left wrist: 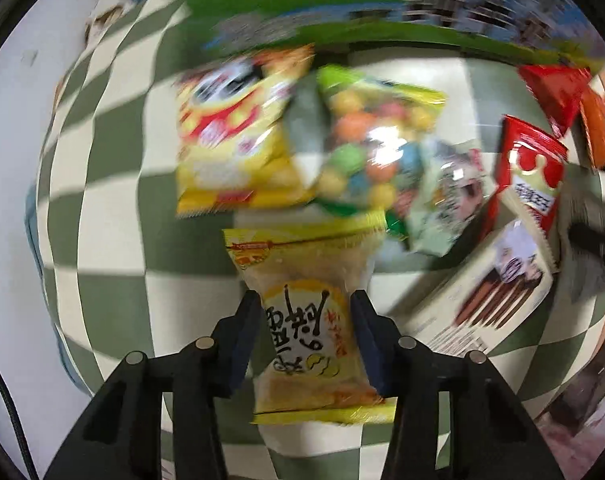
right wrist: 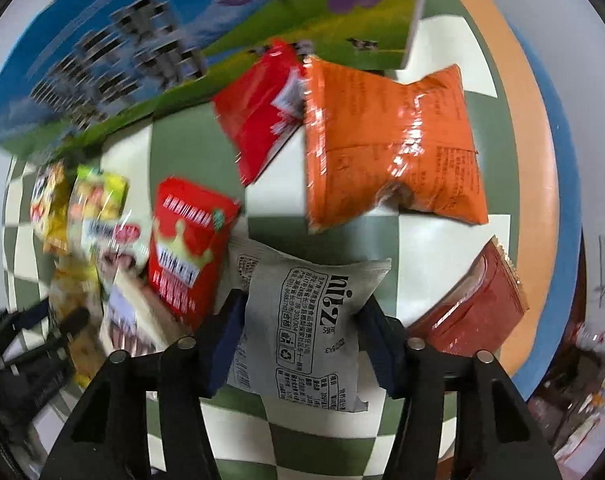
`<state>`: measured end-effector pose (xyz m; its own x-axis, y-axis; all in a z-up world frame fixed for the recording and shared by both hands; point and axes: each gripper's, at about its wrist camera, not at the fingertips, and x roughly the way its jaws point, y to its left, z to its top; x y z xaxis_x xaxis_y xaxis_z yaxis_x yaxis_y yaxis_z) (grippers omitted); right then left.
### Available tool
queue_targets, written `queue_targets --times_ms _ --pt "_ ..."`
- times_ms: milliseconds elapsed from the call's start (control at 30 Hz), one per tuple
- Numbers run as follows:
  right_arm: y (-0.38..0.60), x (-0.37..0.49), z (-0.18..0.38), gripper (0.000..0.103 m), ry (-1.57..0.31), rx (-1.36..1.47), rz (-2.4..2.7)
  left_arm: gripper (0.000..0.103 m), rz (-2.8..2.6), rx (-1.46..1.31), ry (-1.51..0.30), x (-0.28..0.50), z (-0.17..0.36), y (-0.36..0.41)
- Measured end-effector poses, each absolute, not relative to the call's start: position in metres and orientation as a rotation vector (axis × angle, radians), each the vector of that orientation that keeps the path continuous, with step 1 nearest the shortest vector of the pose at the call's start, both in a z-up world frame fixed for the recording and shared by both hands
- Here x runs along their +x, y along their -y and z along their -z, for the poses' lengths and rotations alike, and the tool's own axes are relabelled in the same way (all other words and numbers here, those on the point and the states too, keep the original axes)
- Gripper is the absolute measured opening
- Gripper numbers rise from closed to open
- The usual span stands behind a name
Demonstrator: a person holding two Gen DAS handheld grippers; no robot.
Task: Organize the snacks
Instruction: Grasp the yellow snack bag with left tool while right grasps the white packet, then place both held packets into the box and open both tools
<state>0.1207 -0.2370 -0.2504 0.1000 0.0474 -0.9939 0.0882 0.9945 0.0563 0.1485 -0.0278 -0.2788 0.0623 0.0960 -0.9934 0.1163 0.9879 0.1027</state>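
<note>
Gripping with both hands at once, the person has each pair of tongs pointing down at the checkered table. The left tongs are clenched on a yellow snack packet, the pads pressing its two long sides near the middle. The right tongs are clenched on a grey packet in the same way, and its sides bulge between the pads.

To do this step well, I think each packet should be held firmly but not crushed, then lifted straight up, so that the neighbours are not dragged.

Both packets lie flat on the table, printed with dark characters; the yellow one looks soft and puffed.

Farther from the left tongs lie another yellow bag, a clear bag of coloured balls and a pale box of chocolate sticks. Beyond the grey packet are a red box with a crown, an orange bag and a dark red pouch. At the far edge stands a large printed carton.
</note>
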Motion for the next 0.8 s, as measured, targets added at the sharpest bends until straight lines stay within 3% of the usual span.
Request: queue_targets --times_ms 200,267,333,433,467,533,633,800 --pt "0.233 0.090 0.261 0.058 -1.518 0.090 -0.002 0.049 -0.026 -0.090 -1.614 0.139 0.301 -0.014" --pt "0.235 0.086 0.265 0.063 -1.514 0.114 0.001 0.051 -0.025 -0.108 -1.638 0.139 0.309 -0.012" --pt "0.236 0.084 0.268 0.077 -1.527 0.130 -0.006 0.052 -0.026 -0.095 -1.641 0.139 0.313 -0.009" --pt "0.234 0.078 0.276 0.080 -1.524 0.100 -0.010 0.051 -0.036 -0.090 -1.621 0.135 0.315 -0.007" --pt "0.235 0.076 0.280 0.079 -1.515 0.089 -0.005 0.047 -0.041 -0.088 -1.605 0.133 0.312 -0.004" --pt "0.233 0.068 0.282 0.064 -1.499 0.060 0.030 0.038 -0.041 -0.072 -1.573 0.127 0.301 0.003" --pt "0.228 0.055 0.275 0.049 -1.471 0.070 0.027 0.034 -0.026 -0.059 -1.530 0.117 0.281 0.012" --pt "0.237 0.049 0.242 0.047 -1.441 0.146 -0.034 0.034 0.042 -0.087 -1.474 0.110 0.237 0.031"
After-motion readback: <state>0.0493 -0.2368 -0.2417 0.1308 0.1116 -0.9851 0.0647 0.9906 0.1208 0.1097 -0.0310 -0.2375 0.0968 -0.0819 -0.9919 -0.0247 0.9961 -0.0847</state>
